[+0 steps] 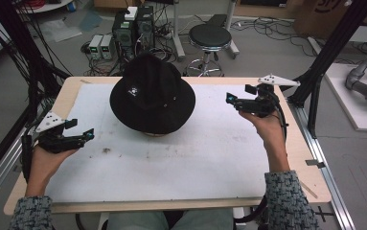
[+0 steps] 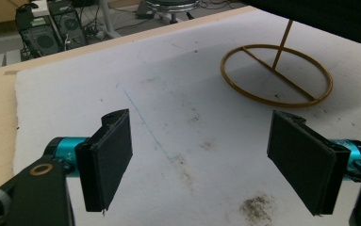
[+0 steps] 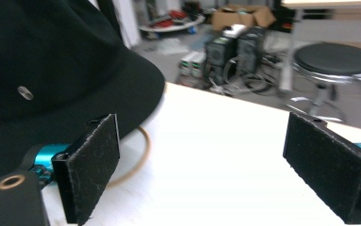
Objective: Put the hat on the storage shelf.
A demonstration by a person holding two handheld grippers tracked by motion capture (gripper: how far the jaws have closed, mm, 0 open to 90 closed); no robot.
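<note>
I'm working in a lab: computer towers (image 1: 134,28) and power supplies (image 1: 100,46) sit on the floor amid tangled cables (image 1: 267,28), a round stool (image 1: 210,37) behind the tabletop (image 1: 71,88), black framing (image 1: 332,48) alongside.

No legible text; small white emblem on black hat (image 1: 152,93) unreadable

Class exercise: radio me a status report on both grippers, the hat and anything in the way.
Left gripper open, empty. Right gripper open, empty, beside the brim. Black hat sits on gold wire stand, untouched. Nothing in the way.
</note>
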